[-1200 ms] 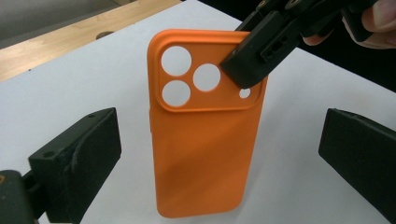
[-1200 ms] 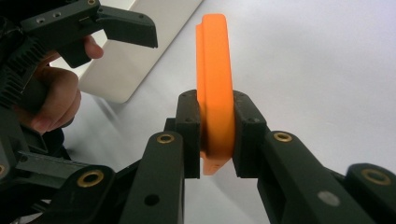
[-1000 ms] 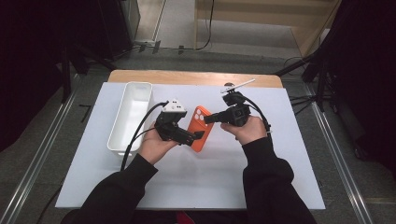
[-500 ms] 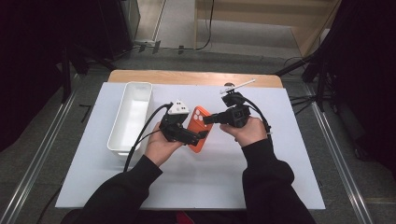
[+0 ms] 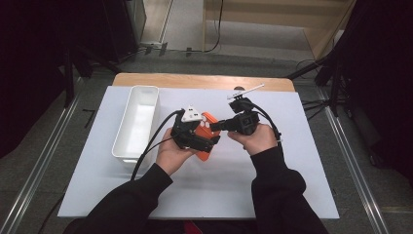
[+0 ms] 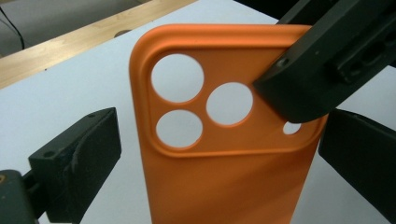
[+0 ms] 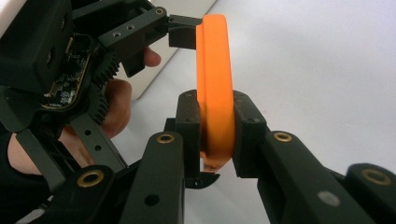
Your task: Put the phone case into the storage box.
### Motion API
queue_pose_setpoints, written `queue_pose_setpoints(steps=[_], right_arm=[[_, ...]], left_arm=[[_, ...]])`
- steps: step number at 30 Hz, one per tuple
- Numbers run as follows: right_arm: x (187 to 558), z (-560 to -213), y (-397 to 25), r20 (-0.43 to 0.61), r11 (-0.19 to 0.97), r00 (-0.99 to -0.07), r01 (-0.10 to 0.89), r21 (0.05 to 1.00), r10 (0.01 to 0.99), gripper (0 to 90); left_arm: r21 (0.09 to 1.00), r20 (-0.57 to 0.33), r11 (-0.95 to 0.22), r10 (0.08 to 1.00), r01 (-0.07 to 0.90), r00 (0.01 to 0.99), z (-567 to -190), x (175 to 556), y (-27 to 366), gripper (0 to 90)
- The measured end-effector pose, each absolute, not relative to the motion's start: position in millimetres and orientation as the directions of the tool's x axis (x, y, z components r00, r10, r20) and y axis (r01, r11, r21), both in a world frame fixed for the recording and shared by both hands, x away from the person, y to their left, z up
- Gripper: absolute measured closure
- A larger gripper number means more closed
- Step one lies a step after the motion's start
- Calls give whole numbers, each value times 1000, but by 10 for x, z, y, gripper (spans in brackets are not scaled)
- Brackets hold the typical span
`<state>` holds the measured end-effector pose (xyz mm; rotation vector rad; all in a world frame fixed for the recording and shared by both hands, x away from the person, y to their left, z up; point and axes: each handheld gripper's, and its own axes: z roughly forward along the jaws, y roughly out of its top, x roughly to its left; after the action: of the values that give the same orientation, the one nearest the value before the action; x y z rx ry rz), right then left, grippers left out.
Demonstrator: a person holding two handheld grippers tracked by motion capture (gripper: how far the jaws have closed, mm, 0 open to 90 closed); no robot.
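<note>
An orange silicone phone case with three round camera holes (image 6: 219,140) is held above the white-covered worktop (image 5: 292,185), between the two hands, just right of the long white plastic tray (image 5: 139,122).

The right gripper (image 7: 215,135) is clamped on the case: in the right gripper view its two black jaws are pressed flat against both faces of the case's edge, with the orange rim squeezed between them and no gap seen. In the left gripper view, one of these jaws is seen laid over the case's upper corner, beside the small hole.

The left gripper (image 6: 219,154) is spread wide. Its jaws stand either side of the case; a clear strip of white worktop is seen between the left jaw and the case's side, while the right jaw sits close to the opposite side, where contact cannot be judged. In the high view the left gripper (image 5: 207,142) is seen over the case's lower part.
</note>
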<state>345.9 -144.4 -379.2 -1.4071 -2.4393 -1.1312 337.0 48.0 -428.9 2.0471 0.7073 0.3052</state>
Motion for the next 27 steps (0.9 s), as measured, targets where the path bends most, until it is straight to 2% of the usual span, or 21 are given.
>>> queue_pose_setpoints(steps=[3, 6, 10, 15, 27], right_arm=[[3455, -3792, -1441, 430, 289, -563, 783, 551, 706, 742], [3451, -3790, -1444, 433, 282, -554, 789, 547, 711, 742], [3450, -3792, -1448, 439, 273, -549, 791, 547, 712, 742], [3446, -3805, -1428, 441, 277, -552, 791, 546, 708, 742], [3442, -3808, -1430, 446, 275, -554, 790, 548, 703, 742]], left_arm=[[833, -43, -418, 603, 362, 797, -4301, 3357, 454, 5], [850, -42, -389, 623, 356, 781, -4310, 3333, 456, 60], [846, -46, -390, 628, 365, 777, -4320, 3325, 431, 64], [850, -26, -390, 640, 354, 768, -4332, 3296, 421, 137], [849, -36, -381, 651, 367, 759, -4311, 3283, 410, 155]])
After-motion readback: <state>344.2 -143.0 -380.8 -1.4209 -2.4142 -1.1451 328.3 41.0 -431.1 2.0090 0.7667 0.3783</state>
